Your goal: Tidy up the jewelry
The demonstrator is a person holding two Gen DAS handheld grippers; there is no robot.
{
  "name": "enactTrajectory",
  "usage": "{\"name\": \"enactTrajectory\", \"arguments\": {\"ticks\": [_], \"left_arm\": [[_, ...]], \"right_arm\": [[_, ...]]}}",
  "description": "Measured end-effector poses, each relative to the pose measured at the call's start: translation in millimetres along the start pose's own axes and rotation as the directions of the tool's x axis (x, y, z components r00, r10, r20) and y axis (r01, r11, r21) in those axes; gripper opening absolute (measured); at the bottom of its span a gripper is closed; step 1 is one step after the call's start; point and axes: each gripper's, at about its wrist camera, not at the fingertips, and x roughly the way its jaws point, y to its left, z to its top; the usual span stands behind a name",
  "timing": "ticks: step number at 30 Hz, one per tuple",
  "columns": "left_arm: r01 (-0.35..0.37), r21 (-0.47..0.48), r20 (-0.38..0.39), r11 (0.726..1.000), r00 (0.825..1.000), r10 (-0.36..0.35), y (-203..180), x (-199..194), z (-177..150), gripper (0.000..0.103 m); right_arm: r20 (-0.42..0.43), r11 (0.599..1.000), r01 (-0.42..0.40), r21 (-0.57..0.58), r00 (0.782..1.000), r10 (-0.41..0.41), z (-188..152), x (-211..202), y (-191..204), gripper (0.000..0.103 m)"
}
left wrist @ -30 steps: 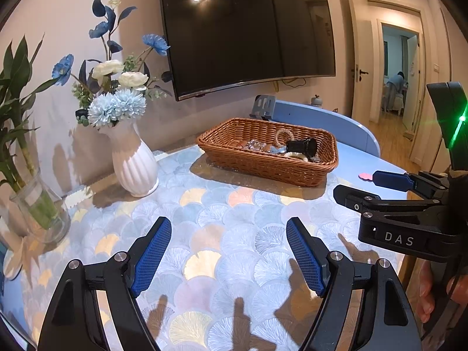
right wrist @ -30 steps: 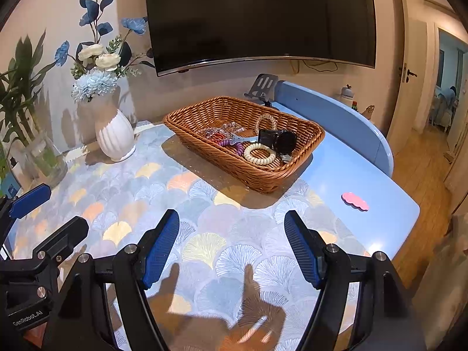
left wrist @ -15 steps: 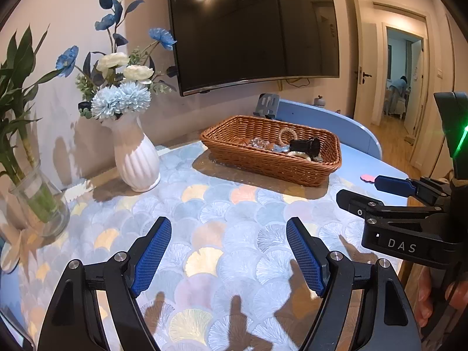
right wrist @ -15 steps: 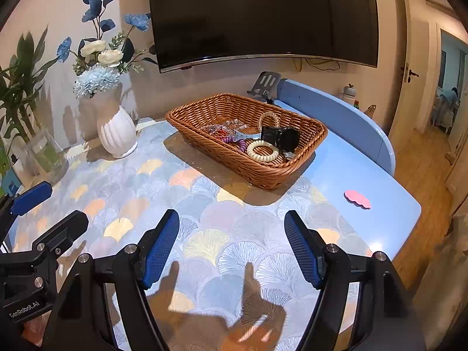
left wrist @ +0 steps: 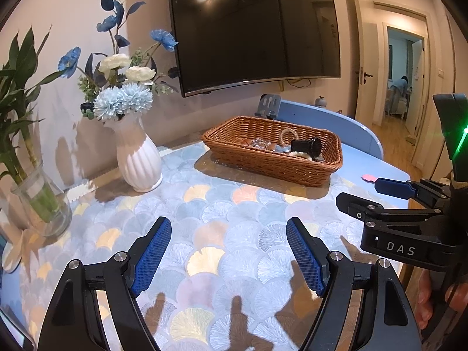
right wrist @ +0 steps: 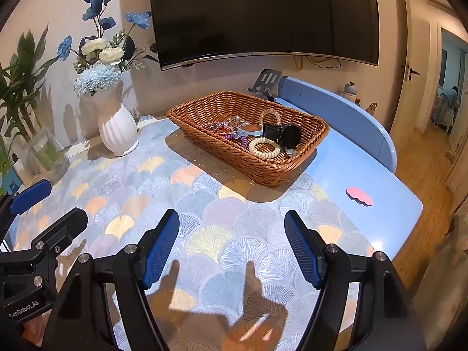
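A brown wicker basket [left wrist: 272, 165] [right wrist: 248, 165] stands at the far side of the table. It holds a cream bead bracelet [right wrist: 264, 147], a black round piece [right wrist: 282, 136] [left wrist: 307, 146], a purple coil [right wrist: 237, 139] and a clear bead bracelet [right wrist: 270, 115]. A pink cloud-shaped piece [right wrist: 359, 196] [left wrist: 368, 177] lies on the blue tabletop right of the basket. My left gripper [left wrist: 228, 225] [right wrist: 67, 200] is open over the patterned mat, well short of the basket. My right gripper [right wrist: 231, 215] [left wrist: 358, 191] is open beside it, with nothing between its fingers.
A white ribbed vase [left wrist: 139, 158] [right wrist: 117, 130] of blue and white flowers stands left of the basket. A glass vase [left wrist: 44, 201] with green stalks is at the far left. A dark TV [left wrist: 251, 29] hangs above, and a grey phone stand [right wrist: 266, 83] is behind the basket.
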Motion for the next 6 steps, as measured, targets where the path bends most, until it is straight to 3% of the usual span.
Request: {"name": "enactTrajectory", "arguments": {"ticks": [6], "left_arm": [[-0.027,-0.013,0.012,1.000,1.000,0.027,2.7,-1.2,0.3,0.082]], "right_arm": [[-0.002,1.000,-0.002,-0.001,1.000,0.002,-0.7,0.6,0.2,0.076]]}}
